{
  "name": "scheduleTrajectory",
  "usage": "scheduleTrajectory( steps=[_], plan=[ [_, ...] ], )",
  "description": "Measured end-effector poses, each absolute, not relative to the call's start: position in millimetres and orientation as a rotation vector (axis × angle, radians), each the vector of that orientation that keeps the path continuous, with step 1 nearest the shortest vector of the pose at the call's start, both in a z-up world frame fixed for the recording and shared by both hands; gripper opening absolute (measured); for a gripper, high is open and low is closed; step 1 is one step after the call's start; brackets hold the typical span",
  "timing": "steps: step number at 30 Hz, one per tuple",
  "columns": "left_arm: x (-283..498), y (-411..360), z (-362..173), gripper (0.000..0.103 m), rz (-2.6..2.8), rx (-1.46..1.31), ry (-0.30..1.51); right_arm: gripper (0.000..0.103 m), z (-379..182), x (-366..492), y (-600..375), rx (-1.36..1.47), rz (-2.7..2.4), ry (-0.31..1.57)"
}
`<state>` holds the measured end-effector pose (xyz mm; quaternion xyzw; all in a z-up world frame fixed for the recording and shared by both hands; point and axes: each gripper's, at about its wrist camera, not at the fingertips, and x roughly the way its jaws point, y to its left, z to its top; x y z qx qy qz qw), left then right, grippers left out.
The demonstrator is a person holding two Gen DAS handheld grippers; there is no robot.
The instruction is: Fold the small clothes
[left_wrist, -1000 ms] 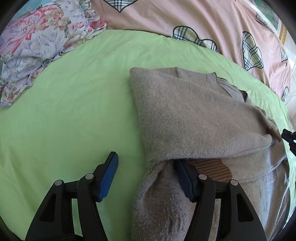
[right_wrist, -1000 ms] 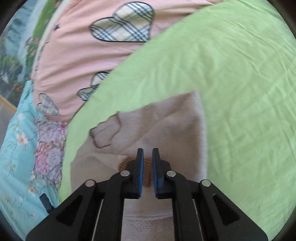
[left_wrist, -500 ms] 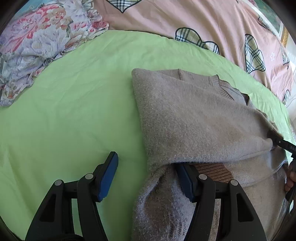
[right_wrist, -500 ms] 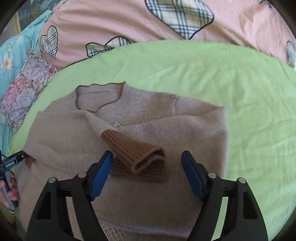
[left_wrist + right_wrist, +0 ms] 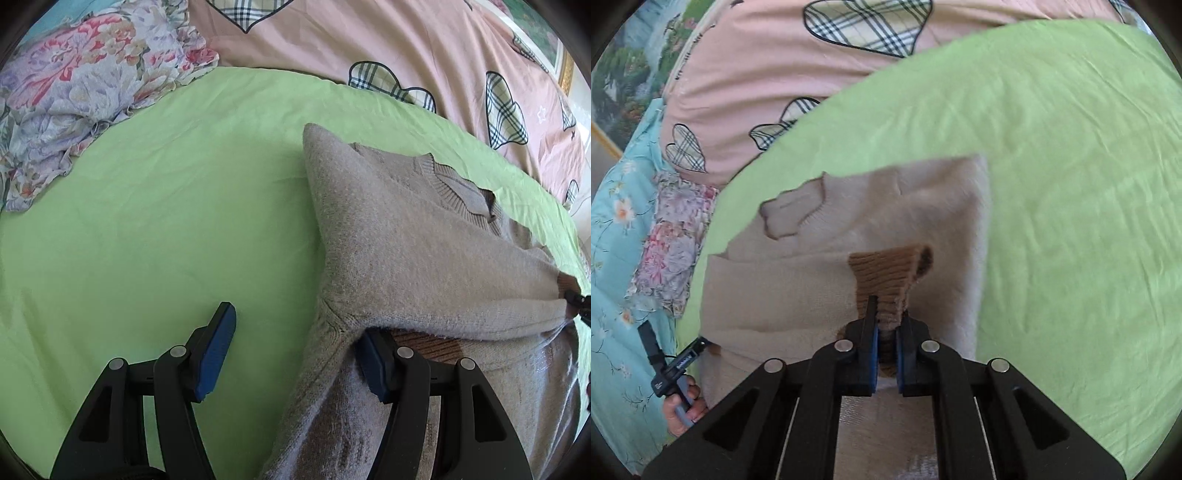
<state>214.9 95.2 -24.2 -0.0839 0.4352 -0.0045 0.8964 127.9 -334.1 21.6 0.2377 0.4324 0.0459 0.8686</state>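
Right gripper (image 5: 886,332) fingers (image 5: 868,325) tight on sweater's (image 5: 783,288) brown cuff (image 5: 886,273).

A light-green bedsheet (image 5: 155,229) covers the bed in bright daylight; a pink quilt with plaid hearts (image 5: 424,48) lies beyond it; a floral cloth (image 5: 74,92) sits bunched beside; a gilt-framed landscape picture (image 5: 620,88) hangs behind

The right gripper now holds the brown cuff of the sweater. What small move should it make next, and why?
Probably carry the brown cuff inward across the sweater and lay the sleeve flat: the right gripper is shut on it, and the sleeve lies bunched, not yet folded.
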Motion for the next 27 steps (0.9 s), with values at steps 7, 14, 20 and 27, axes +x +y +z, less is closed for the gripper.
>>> scheduleTrajectory(
  steps=[7, 14, 20, 27],
  plan=[
    [216.2, 104.9, -25.0, 0.063, 0.009, -0.238, 0.899, 0.008, 8.1, 129.0, -323.8, 0.482, 0.077, 0.927],
    [214.5, 114.3, -25.4, 0.061, -0.007, -0.304, 0.943, 0.013, -5.0, 132.2, -319.8, 0.458, 0.068, 0.955],
    [184.2, 92.1, 19.3, 0.061, -0.197, -0.231, 0.856, 0.023, 38.1, 98.4, -318.0, 0.41, -0.002, 0.791],
    [223.4, 57.0, 8.3, 0.062, -0.233, -0.188, 0.875, 0.026, 14.3, 133.0, -272.8, 0.385, 0.177, 0.863]
  ],
)
